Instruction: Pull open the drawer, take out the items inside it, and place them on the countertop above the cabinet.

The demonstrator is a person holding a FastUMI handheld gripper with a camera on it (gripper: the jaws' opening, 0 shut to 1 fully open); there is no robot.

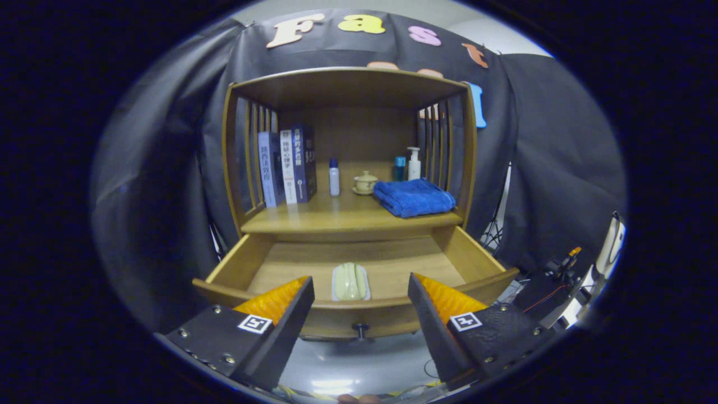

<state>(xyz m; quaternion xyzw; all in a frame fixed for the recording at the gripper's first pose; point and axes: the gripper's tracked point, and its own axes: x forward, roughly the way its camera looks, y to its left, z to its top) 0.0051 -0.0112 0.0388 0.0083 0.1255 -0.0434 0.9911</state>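
Observation:
The wooden cabinet's drawer (460, 252) is pulled out toward me, its small dark knob (360, 329) on the front panel. On the drawer floor lies a pale green and white folded item (350, 282), near the front panel. My gripper (360, 287) hovers in front of the drawer, open wide, with nothing between the fingers. The pale item shows in the gap between the fingertips, beyond them. The countertop (336, 216) above the drawer is a wooden shelf.
On the countertop stand several books (287, 167) at the left, a small white bottle (334, 177), a little lidded cup (365, 182), a folded blue towel (414, 197), and a teal bottle (399, 168) and pump bottle (414, 163) behind it. Equipment and cables (566, 280) sit to the right.

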